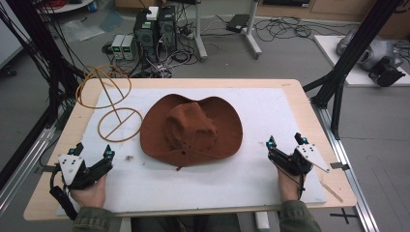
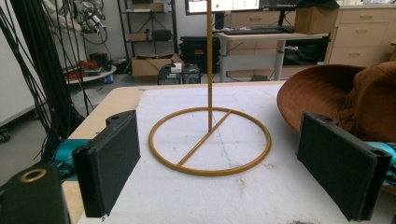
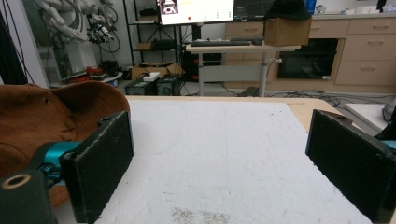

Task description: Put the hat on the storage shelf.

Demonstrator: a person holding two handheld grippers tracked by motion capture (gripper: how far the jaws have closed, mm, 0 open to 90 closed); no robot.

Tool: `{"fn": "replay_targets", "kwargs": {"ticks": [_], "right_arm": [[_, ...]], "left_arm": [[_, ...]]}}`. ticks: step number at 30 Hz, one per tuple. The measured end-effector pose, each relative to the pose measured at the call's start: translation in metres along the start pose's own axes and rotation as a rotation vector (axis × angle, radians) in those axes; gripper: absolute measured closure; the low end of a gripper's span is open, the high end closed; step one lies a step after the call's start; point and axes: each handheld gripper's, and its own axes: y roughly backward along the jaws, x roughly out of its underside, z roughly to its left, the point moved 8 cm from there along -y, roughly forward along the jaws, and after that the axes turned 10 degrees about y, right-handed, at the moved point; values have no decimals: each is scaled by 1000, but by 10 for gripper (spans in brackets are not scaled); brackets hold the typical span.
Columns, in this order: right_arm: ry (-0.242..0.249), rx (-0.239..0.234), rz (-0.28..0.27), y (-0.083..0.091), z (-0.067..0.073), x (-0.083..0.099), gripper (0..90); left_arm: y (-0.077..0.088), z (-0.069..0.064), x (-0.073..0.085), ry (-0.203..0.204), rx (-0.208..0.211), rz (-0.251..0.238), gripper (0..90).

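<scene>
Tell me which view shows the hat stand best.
The high view: the whole hat stand shows, base ring, post and top ring, left of the brown hat. The left gripper view gives a closer look at the base ring and post, but the top is cut off.

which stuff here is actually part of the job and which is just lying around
Part of the job:
- brown hat, lying mid-table
- gold wire stand, upright at the table's far left
- left tool and right tool, both open, holding nothing

Just lying about:
- computer boxes on the floor
- floor cables
- small debris on the white mat
</scene>
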Motion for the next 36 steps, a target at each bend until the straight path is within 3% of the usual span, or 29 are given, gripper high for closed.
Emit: {"fn": "replay_targets", "kwargs": {"ticks": [24, 30, 33, 34, 36], "right_arm": [[-27, -24, -13, -3, -3, -3, 69], [-92, -31, -52, -8, -7, -17, 69], [-52, -60, -67, -12, -5, -24, 69], [-23, -94, -70, -15, -1, -30, 69], [-17, -108, -72, -16, 1, -32, 69]], "left_arm": [[-1, 1, 0, 3, 2, 1, 140], [-2, -1, 2, -1, 10, 9, 140], [-3, -2, 2, 1, 13, 10, 140], [-3, -2, 2, 3, 14, 9, 140], [-3, -1, 3, -1, 11, 16, 140]]}}
